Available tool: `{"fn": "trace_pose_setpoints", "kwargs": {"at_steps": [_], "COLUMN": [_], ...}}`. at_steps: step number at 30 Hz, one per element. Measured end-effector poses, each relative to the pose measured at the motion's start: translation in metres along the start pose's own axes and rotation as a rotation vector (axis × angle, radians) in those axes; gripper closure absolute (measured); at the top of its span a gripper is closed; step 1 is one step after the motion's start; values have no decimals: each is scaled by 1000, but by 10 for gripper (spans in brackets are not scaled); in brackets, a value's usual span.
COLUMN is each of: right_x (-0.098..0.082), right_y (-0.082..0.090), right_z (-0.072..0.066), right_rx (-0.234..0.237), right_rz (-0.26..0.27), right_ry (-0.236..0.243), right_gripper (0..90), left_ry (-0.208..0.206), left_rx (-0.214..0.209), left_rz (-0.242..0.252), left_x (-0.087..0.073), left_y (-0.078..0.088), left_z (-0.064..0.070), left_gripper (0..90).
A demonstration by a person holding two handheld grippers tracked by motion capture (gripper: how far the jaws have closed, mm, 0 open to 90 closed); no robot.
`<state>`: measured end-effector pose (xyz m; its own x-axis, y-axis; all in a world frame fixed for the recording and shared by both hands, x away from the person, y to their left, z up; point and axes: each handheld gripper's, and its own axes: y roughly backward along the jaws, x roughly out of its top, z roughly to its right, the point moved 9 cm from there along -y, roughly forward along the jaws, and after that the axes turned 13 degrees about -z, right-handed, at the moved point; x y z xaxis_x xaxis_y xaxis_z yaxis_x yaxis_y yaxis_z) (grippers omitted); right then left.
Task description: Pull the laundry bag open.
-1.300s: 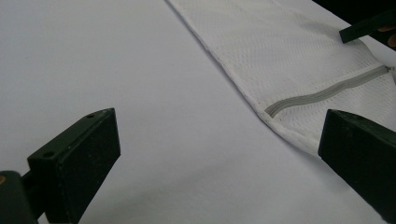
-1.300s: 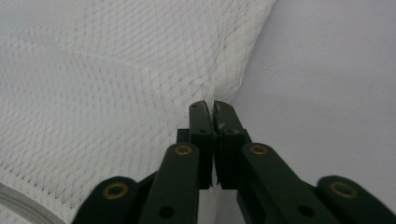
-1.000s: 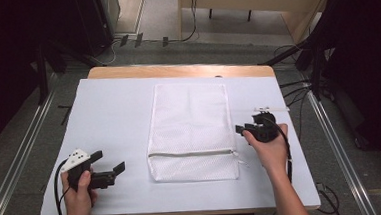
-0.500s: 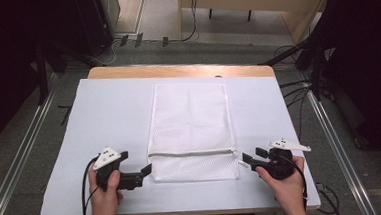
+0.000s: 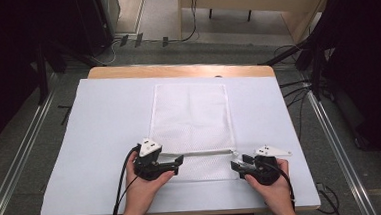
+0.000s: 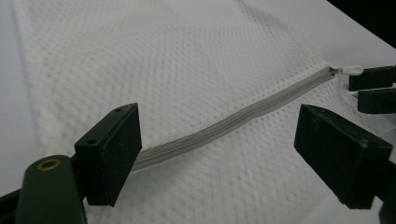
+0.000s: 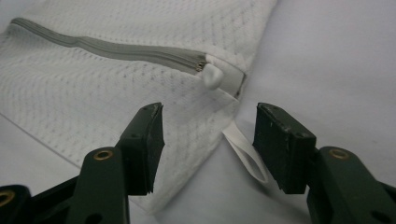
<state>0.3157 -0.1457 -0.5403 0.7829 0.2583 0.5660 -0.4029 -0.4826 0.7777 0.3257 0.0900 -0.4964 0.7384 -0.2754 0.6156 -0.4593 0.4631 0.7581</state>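
A white mesh bag lies flat on the white table cover, its grey zipper running across near the front end. My left gripper stands open over the zipper's left end; the zipper passes between its jaws. My right gripper is open at the bag's front right corner. The white zipper pull lies just beyond its jaws, and a white fabric loop lies between them. The pull also appears far off in the left gripper view, next to the right gripper's fingertips.
The wooden table edge shows at the back. Metal rails run along both sides, with cables on the floor to the right. Bare cover lies either side of the bag.
Both grippers came inward to the zipper line. The left one moved right from the table's left side to the bag; the right one dropped toward the front and closed in on the pull.
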Motion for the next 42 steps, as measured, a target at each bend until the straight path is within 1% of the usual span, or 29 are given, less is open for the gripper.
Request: {"fn": "trace_pose_setpoints", "kwargs": {"at_steps": [2,3,4,6,8,10,12,13,15,16,17,18,19,22,23,24,26,28,30,31,33,34,36,37,38,39,40,41,42], "right_x": [1,1,2,3,3,3,2,1,1,1,1,1,2,2,3,5,8,11,13,14,15,16,16,16,15,15,15,16,16], "right_y": [-2,-3,-4,-7,-8,-10,-11,-11,-11,-11,-11,-11,-11,-10,-9,-6,-2,1,3,3,5,6,6,6,6,6,5,6,6], "right_z": [-2,-3,-4,-7,-8,-9,-9,-10,-12,-11,-11,-11,-11,-10,-9,-10,-11,-13,-15,-16,-17,-18,-20,-20,-21,-21,-22,-22,-23], "right_rx": [-5,-9,-14,-27,-66,-101,-179,-188,-184,-178,-165,-147,-134,-97,-95,-97,-107,-122,-125,-119,-110,-105,-98,-97,-95,-95,-91,-89,-85], "right_rz": [3,5,9,12,10,13,25,26,22,26,26,24,24,30,46,76,108,139,156,164,179,185,185,185,186,188,187,189,189], "right_ry": [5,3,6,11,25,36,69,79,93,88,86,82,80,48,43,37,45,57,63,61,58,59,67,76,88,87,85,88,90], "right_gripper": [435,432,431,437,488,537,608,621,691,780,842,876,891,900,900,900,900,900,900,900,900,900,900,900,900,900,900,900,900], "left_ry": [-4,-10,-11,-22,-33,-49,-51,-54,-55,-56,-56,-57,-63,-72,-76,-79,-69,-77,-87,-95,-97,-97,-81,-55,-47,-40,-32,-29,-30], "left_rx": [-4,-17,-41,-61,-86,-97,-123,-132,-150,-154,-157,-166,-166,-180,-183,-185,-206,-203,-212,-202,-188,-178,-162,-167,-177,-182,-167,-166,-160], "left_rz": [-4,-8,-7,-11,-20,-28,-35,-37,-47,-49,-51,-53,-56,-64,-68,-71,-81,-86,-92,-96,-105,-111,-109,-112,-116,-119,-125,-131,-136], "left_x": [3,5,7,10,13,15,19,20,24,26,27,29,30,34,35,36,39,44,50,53,58,60,65,67,69,70,71,71,72], "left_y": [-5,-8,-10,-15,-20,-26,-31,-32,-37,-39,-41,-43,-45,-49,-52,-53,-55,-56,-58,-59,-64,-66,-72,-74,-75,-76,-77,-78,-79], "left_z": [7,11,17,27,36,44,52,54,61,63,66,68,70,78,82,84,91,98,106,109,113,114,116,118,120,122,123,124,124], "left_gripper": [235,253,278,326,363,383,394,398,402,407,412,420,426,461,475,498,541,605,660,667,644,606,524,488,444,417,373,340,334]}}
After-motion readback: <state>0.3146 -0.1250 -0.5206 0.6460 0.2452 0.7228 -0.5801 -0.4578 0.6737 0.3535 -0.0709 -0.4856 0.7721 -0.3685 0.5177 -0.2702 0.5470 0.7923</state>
